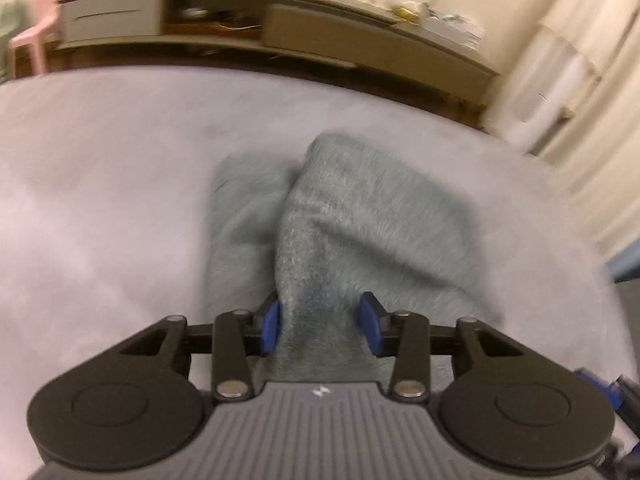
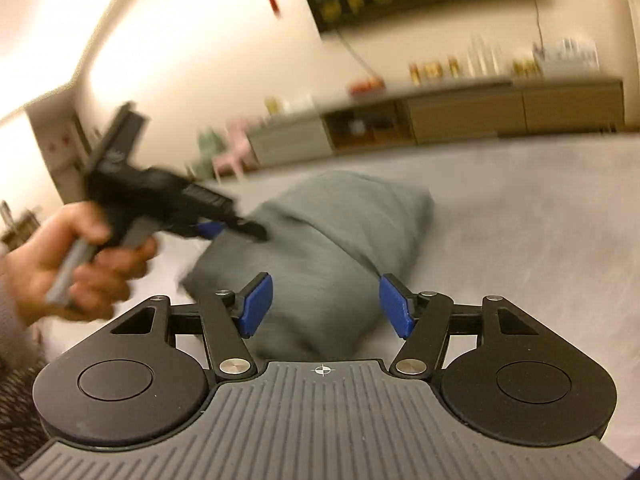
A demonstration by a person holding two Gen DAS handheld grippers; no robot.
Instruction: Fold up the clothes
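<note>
On grey bed cover (image 1: 100, 152), folded grey garment (image 1: 360, 208) long axis running away from camera

We see the folded grey knit garment (image 1: 360, 216) lying on the pale cloth-covered surface (image 1: 100, 184). Beyond the surface's far edge a long low wooden cabinet (image 1: 280, 28) runs along the wall, small items on its top, with a pink plastic chair (image 1: 36, 36) at its left end. In the right wrist view, our left gripper (image 2: 244, 230) is above the garment's left side, held in our left hand (image 2: 76, 260).
</note>
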